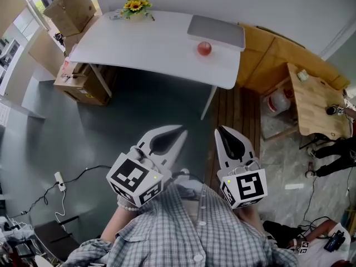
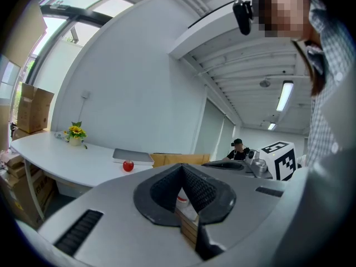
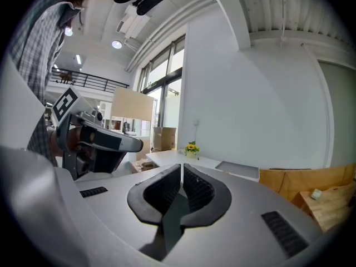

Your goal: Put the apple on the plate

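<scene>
Top centre of the head view: a small, round, glossy red apple [image 1: 204, 49], resting on a smooth white counter [image 1: 150, 40] with rounded corners. Just beside it, the near edge of a flat grey slab [image 1: 217, 32], thin and matte, perhaps a closed laptop. Well apart from both grippers, down in the lower half of the frame.

At the counter's far left end, a little bunch of yellow sunflowers [image 1: 136, 5]. Beyond that corner, brown cardboard boxes [image 1: 72, 10]. Off to the right, a pale wooden top [image 1: 314, 102] with visible grain.

Lower centre now: left gripper [image 1: 179, 131], grey, smooth-shelled, tapered to a beak, with a black-and-white marker cube [image 1: 135, 177] at its back. Held above dark, matte floor [image 1: 111, 121]. Closed in the left gripper view [image 2: 182, 166], black ribbed pads [image 2: 200, 191] touching at the apex and clamped on nothing. Left of middle in that same view, the apple [image 2: 128, 166] again, tiny and shiny on the white counter top.

Alongside, right gripper [image 1: 221, 132], same beak-like shape. Closed too in the right gripper view [image 3: 181, 167], only a hairline seam between the cross-hatched pads, nothing between them. Far behind the tip, the sunflowers on the counter's end.

Bottom of the head view: a checked shirt [image 1: 194, 232], woven plaid in grey and white.
</scene>
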Available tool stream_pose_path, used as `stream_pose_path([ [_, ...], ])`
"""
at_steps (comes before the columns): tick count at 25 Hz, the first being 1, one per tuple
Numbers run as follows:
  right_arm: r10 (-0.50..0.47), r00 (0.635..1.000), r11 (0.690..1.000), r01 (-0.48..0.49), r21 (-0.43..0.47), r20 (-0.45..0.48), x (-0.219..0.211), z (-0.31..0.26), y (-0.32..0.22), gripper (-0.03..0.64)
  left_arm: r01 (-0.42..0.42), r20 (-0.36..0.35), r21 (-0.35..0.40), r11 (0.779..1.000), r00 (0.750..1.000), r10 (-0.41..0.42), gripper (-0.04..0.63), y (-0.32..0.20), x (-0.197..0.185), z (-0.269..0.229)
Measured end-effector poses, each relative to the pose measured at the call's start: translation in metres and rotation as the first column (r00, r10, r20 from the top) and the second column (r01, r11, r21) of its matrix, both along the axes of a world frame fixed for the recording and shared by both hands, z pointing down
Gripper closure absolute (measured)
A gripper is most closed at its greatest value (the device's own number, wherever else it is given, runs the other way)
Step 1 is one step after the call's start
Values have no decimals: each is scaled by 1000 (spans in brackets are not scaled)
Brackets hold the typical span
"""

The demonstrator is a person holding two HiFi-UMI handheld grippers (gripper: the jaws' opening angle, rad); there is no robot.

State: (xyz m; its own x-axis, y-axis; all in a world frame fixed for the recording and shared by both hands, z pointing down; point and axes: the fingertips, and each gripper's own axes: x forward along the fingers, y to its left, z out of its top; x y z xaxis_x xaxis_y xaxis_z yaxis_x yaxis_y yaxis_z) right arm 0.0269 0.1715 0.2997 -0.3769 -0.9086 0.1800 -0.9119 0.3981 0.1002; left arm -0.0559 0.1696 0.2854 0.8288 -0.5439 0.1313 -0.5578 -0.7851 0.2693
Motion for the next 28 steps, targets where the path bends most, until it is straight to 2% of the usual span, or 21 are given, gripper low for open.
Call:
stream_pose_path([
  [13,8,1000,1000,-8,-20,1,36,8,-28,588,34,14,-44,998,999,-33,586,-24,23,17],
  [20,5,1000,1000,-5,4,6,37,3,-29,588,29,19,-19,999,999,-28,586,-29,26,9],
  [28,67,998,998,-67,0,12,56,1,-30,588,-10,14,-2,1000,1000,10,586,-37,39,3],
])
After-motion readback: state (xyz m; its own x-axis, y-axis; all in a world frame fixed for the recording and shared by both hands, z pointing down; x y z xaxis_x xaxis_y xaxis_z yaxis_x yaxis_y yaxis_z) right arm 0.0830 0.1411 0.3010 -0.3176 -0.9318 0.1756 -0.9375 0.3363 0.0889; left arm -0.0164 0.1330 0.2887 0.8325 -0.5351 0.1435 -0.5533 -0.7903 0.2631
